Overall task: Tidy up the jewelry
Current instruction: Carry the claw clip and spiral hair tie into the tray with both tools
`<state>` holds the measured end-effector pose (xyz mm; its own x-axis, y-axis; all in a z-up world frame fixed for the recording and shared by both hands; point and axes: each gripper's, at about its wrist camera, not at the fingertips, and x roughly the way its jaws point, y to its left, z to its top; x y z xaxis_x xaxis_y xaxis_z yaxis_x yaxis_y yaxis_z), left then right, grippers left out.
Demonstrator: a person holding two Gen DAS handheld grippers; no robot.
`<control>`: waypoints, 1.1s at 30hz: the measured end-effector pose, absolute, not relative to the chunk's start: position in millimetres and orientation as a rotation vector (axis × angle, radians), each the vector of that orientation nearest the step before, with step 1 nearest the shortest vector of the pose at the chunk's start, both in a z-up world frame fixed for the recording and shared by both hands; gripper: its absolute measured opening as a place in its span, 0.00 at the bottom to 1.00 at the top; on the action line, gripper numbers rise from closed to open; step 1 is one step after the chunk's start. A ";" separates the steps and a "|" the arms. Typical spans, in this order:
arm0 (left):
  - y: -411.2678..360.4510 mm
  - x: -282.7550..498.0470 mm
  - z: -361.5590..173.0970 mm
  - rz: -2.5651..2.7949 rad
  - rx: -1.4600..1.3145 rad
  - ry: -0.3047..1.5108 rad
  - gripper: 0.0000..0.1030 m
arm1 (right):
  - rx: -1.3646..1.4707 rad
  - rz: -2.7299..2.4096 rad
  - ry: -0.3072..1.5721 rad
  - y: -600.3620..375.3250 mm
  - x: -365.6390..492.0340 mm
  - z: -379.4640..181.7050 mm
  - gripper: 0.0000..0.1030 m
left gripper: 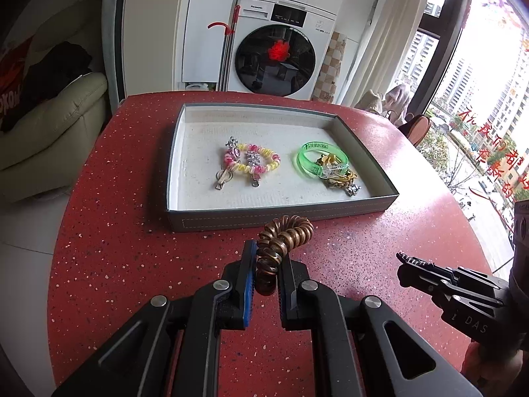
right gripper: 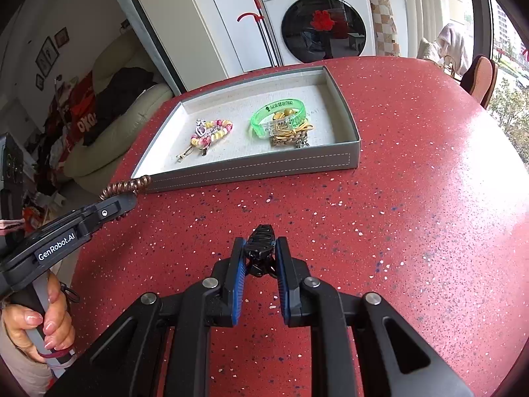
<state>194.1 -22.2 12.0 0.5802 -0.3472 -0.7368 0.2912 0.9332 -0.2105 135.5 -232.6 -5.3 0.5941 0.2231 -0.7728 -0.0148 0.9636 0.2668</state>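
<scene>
A grey tray (left gripper: 281, 213) (right gripper: 251, 168) with a white lining stands on the red speckled table. Inside lie a pink-and-yellow coil band (left gripper: 261, 160) (right gripper: 215, 132) with silver clips, and a green bangle (left gripper: 317, 158) (right gripper: 277, 115) over a gold chain (left gripper: 340, 178) (right gripper: 287, 137). My left gripper (left gripper: 267, 258) (right gripper: 127, 195) is shut on a brown spiral hair tie (left gripper: 284, 235) (right gripper: 125, 185), held above the table just before the tray's near wall. My right gripper (right gripper: 261, 248) (left gripper: 405, 258) is shut on a black claw hair clip (right gripper: 261, 244) (left gripper: 413, 259), to the right of the left one.
A washing machine (left gripper: 277, 53) and a red-handled mop (left gripper: 228, 43) stand behind the table. A cream sofa (left gripper: 46, 125) is at the left, a window (left gripper: 489, 99) at the right. A hand (right gripper: 39, 324) grips the left tool's handle.
</scene>
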 end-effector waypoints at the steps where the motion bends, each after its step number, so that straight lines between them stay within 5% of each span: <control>1: -22.6 194.9 13.8 -0.375 -0.068 0.872 0.29 | 0.243 0.140 0.926 -233.1 135.7 -3.8 0.19; 17: -19.3 236.9 39.2 -0.355 -0.060 0.818 0.29 | 0.218 0.141 0.862 -246.1 178.7 37.5 0.19; 33: -30.9 295.5 10.5 -0.294 -0.035 0.877 0.29 | 0.205 0.112 0.903 -254.9 253.6 26.3 0.19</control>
<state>295.5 -30.9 10.5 0.6017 -0.2677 -0.7526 0.2394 0.9593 -0.1498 253.6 -254.9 26.3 0.6152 0.1831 -0.7668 -0.0106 0.9745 0.2241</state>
